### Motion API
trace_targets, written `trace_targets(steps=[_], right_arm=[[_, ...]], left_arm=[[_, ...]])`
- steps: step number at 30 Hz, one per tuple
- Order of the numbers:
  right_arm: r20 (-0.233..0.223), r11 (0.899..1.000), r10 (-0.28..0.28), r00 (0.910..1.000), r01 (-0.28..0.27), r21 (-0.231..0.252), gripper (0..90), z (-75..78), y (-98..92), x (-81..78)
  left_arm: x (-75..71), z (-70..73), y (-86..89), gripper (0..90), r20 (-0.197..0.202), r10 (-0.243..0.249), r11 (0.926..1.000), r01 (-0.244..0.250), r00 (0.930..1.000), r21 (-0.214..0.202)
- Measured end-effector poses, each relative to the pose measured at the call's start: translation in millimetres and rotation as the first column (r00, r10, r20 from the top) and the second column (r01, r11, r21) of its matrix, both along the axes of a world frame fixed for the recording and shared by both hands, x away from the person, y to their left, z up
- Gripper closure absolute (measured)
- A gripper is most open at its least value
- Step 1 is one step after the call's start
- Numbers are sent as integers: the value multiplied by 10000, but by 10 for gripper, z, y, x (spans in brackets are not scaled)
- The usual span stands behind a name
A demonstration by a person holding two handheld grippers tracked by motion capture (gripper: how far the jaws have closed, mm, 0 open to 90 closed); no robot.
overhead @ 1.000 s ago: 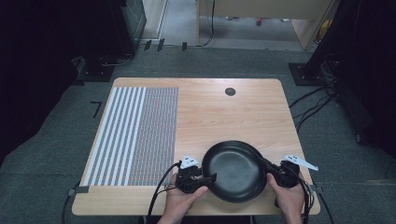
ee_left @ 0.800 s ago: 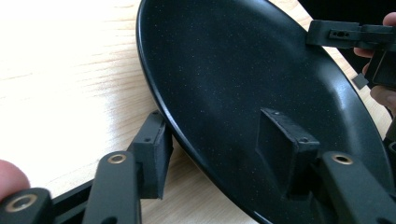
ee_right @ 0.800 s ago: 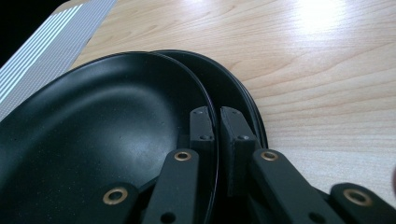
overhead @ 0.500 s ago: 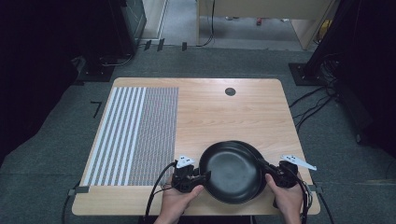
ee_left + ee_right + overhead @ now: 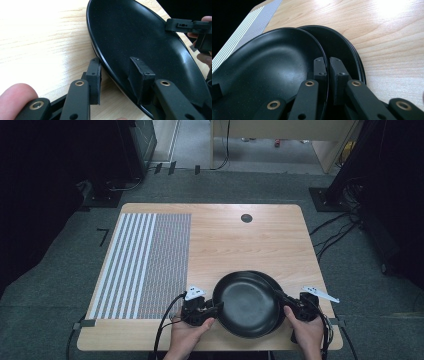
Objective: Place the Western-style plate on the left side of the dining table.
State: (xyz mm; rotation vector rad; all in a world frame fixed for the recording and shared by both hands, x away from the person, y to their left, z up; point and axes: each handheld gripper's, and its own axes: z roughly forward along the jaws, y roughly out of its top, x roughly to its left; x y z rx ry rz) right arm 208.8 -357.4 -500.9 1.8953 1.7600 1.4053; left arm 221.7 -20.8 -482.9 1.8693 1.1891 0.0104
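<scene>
- The top black plate [image 5: 248, 303] sits at the near edge of the wooden table [image 5: 225, 240], resting askew on a second black plate [image 5: 342, 47] beneath it, between my 2 grippers.
- My right gripper [image 5: 327, 72] is clamped on the top plate's rim, 1 jaw inside, 1 outside.
- My left gripper [image 5: 117, 75] has just been closing; its jaws straddle the opposite rim, but a gap shows beside the outer pad, so I judge it not yet gripping.
- I expect the plate to be stiff, fairly heavy, glossy and slippery, and breakable if dropped.
- The thin rim is the only hold; opposite grips should keep it level.
</scene>
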Motion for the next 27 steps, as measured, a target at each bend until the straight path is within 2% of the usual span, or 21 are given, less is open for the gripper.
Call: trace_targets(steps=[6,10,11,14,16,18,20,22,23,24,26,27], right_arm=[[-215,9994,180,9996,-173,285,777,-71,21,20],[-273,9985,27,9996,-12,551,788,-86,26,27],[-419,9949,-99,9991,141,1003,805,-101,-1,29],[-563,9875,-295,9980,378,1529,819,-120,-22,20],[-475,9828,-360,9982,440,1793,833,-109,-27,9],[-236,9769,-406,9989,446,2088,838,-84,-28,-1],[-103,9759,-502,9987,513,2122,837,-80,-9,-4],[-159,9728,-611,9980,631,2230,840,-84,3,-5],[-178,9691,-678,9975,700,2365,843,-88,-1,-5],[-283,9612,-756,9967,804,2640,847,-88,-10,-11],[-251,9557,-788,9966,827,2825,846,-79,-15,-17],[-178,9583,-790,9967,809,2740,845,-68,-12,-19]], left_arm=[[12,-20,1,643,-15,3,10000,-3,10000,-51],[14,-25,10,644,-64,11,9999,-12,10000,-151],[17,-30,21,648,-180,44,9996,-49,9998,-293],[24,-36,41,652,-250,52,9989,-64,9997,-475],[31,-33,55,670,-258,81,9987,-94,9996,-509],[43,-22,86,695,-347,164,9967,-191,9993,-787],[44,-14,96,704,-350,221,9964,-248,9991,-805],[45,-17,103,704,-391,219,9962,-251,9990,-829],[47,-17,107,705,-430,204,9959,-241,9989,-868],[47,-14,110,708,-450,185,9957,-224,9988,-895],[46,-1,114,714,-471,168,9955,-211,9987,-926],[47,3,115,715,-475,157,9956,-200,9987,-912]])
